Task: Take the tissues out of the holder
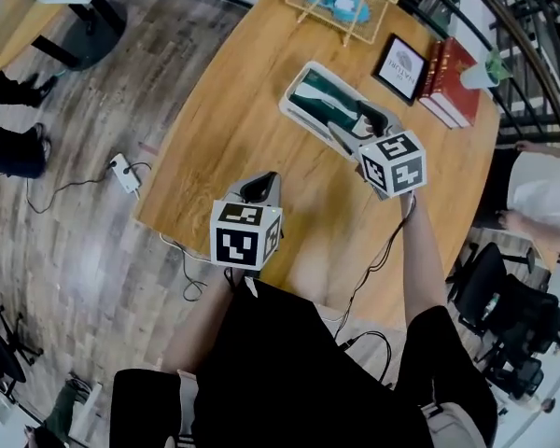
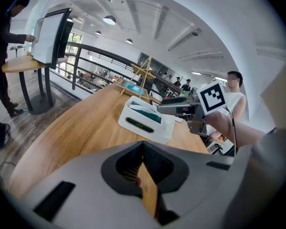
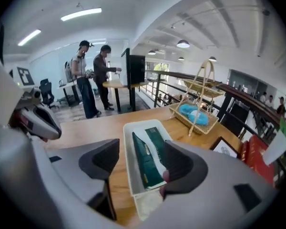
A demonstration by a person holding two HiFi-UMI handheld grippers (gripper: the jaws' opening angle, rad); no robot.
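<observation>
The green tissue pack [image 3: 150, 159] lies lengthwise in the white holder [image 3: 127, 161], not yet lifted out. The holder sits toward the far side of the wooden surface [image 1: 224, 129]. My right hand-held gripper [image 3: 140, 150] is lined up along the pack with its jaws spread wide. The near end of the holder and pack sits between them, but nothing is pinched, so I judge I'm set to close on the pack. My left hand-held gripper [image 1: 259, 189] waits well back near my edge, jaws together and empty, probably kept clear or ready to steady the holder. Beyond stand a wire basket [image 1: 345, 3] and books [image 1: 453, 82].
</observation>
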